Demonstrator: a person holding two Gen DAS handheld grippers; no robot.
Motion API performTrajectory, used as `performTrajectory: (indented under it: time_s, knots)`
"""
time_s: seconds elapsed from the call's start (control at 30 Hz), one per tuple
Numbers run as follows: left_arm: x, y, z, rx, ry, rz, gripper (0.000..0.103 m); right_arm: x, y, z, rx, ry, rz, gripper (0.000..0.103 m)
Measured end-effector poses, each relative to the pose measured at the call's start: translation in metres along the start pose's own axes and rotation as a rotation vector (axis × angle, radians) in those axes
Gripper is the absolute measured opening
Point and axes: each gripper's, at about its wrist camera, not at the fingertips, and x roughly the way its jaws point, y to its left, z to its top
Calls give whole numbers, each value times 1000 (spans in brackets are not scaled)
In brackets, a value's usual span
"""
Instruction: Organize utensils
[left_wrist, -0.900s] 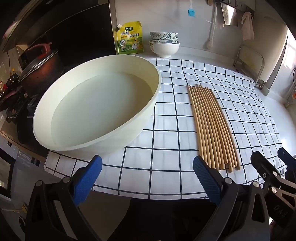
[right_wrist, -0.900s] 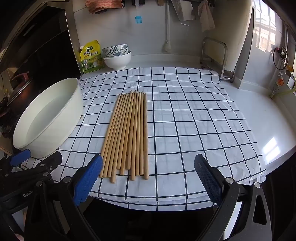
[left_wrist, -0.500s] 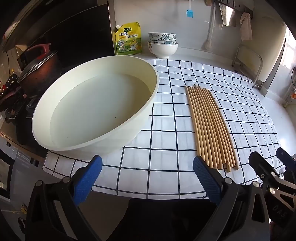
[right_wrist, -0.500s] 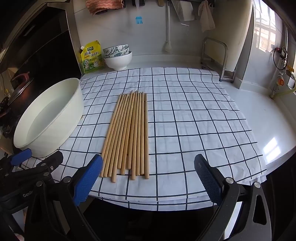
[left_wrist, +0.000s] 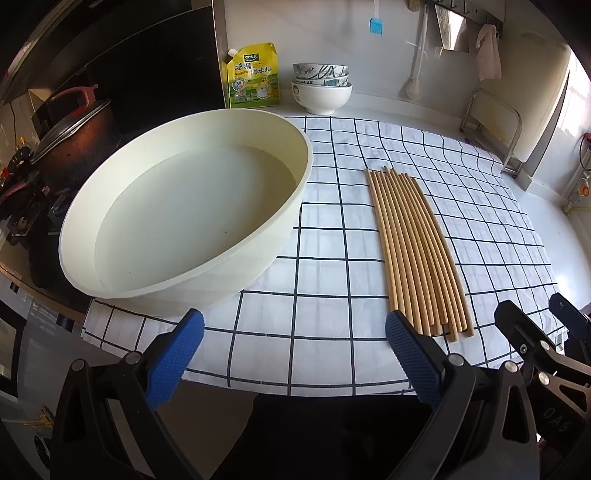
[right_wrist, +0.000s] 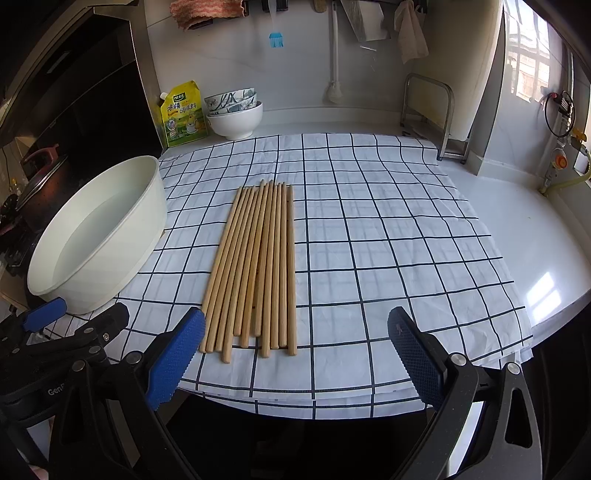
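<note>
Several wooden chopsticks (left_wrist: 417, 251) lie side by side on a white checked cloth (left_wrist: 325, 295), also in the right wrist view (right_wrist: 255, 266). A large cream basin (left_wrist: 184, 206) holding water stands left of them; it also shows in the right wrist view (right_wrist: 99, 236). My left gripper (left_wrist: 295, 354) is open and empty over the cloth's near edge, in front of the basin. My right gripper (right_wrist: 295, 354) is open and empty, just in front of the chopsticks' near ends. Each gripper shows at the edge of the other's view.
Stacked bowls (right_wrist: 234, 112) and a yellow seasoning pouch (right_wrist: 183, 114) stand at the back wall. A pot with a lid (left_wrist: 70, 144) sits on the stove at left. A metal rack (right_wrist: 428, 114) stands at back right. The white counter (right_wrist: 535, 251) extends right of the cloth.
Both grippers have drifted slightly back toward the near edge, so the views shifted a little. Nothing on the cloth has moved. Both grippers stay open.
</note>
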Motion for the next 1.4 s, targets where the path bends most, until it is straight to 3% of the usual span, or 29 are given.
performTrajectory:
  time_s: [1.4]
  knots:
    - [2,-5,-1,12,2,-11,97,-2,-3,0,1,-2,0,95]
